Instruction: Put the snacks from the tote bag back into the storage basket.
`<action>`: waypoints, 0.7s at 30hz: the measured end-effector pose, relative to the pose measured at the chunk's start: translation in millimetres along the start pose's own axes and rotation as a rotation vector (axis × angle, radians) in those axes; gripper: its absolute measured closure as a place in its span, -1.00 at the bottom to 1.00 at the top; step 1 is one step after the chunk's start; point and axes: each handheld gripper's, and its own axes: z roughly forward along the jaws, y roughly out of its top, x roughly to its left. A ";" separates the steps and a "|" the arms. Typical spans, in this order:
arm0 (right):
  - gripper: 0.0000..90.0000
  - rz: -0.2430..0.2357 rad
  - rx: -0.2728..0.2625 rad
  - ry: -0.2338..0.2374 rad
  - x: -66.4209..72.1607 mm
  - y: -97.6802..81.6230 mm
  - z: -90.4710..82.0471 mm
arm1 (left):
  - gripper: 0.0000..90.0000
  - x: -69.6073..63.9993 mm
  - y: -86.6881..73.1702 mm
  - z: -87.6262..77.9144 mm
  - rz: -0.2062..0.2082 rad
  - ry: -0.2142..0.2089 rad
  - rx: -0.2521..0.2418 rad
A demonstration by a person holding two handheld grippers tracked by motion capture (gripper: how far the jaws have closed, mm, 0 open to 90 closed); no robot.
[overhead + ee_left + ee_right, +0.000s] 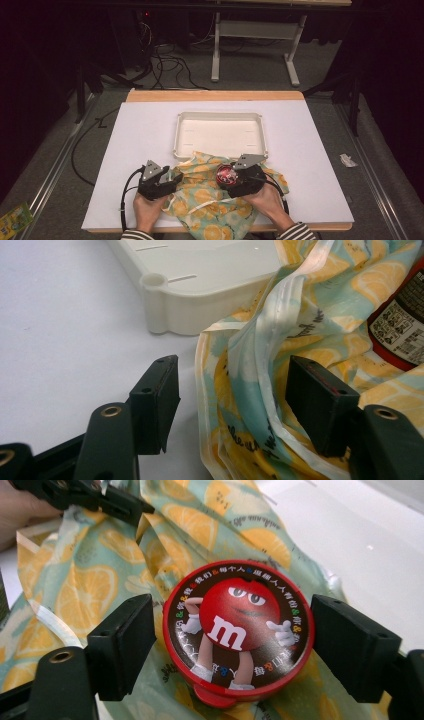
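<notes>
While round and red, the tin [239, 632] shows a cartoon candy.

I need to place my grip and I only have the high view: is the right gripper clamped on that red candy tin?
Observer: No. The right gripper stands open; both pads clear the red tin, one on each side.
Operator: And the tin, where is it resting?
Observer: Lid up on the lemon-print bag.
Operator: Left gripper?
Observer: The left gripper is open too, with the bag's white-edged rim standing between its jaws, beside the corner of the white tray.
</notes>
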 end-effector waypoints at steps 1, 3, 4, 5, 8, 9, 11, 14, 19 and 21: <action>-0.57 -0.012 0.009 0.006 -1.0 0.0 2.0 | -0.14 0.0 0.0 0.1 0.000 0.000 0.001; -0.57 -0.008 0.016 0.007 -1.7 0.1 4.8 | -0.14 0.0 0.0 0.0 0.000 0.000 0.000; -0.57 -0.007 0.016 0.012 -2.0 0.4 5.8 | -0.14 -0.1 0.0 0.0 0.001 0.000 0.000; -0.56 -0.008 0.019 0.011 -2.3 0.5 6.7 | -0.14 -0.1 0.0 0.0 0.001 0.000 0.000; -0.51 -0.013 0.027 0.006 -2.4 0.7 9.2 | -0.14 -0.1 0.0 0.0 0.000 -0.001 -0.001; -0.50 -0.008 0.026 0.011 -2.5 0.6 9.5 | -0.14 -0.1 0.0 -0.1 0.001 0.000 0.001; -0.49 -0.012 0.023 0.011 -2.5 0.3 9.4 | -0.14 -0.2 0.0 -0.2 0.002 0.001 0.002; -0.48 -0.017 0.019 0.002 -2.1 -0.3 9.3 | -0.14 -0.2 0.0 0.1 0.002 0.001 0.001; -0.47 0.014 0.015 -0.034 -0.9 0.1 9.7 | -0.14 -0.3 0.0 -0.1 0.003 0.001 0.002; -0.46 0.031 0.013 -0.042 -0.5 0.9 10.3 | -0.14 -0.5 0.0 0.0 0.004 0.001 0.002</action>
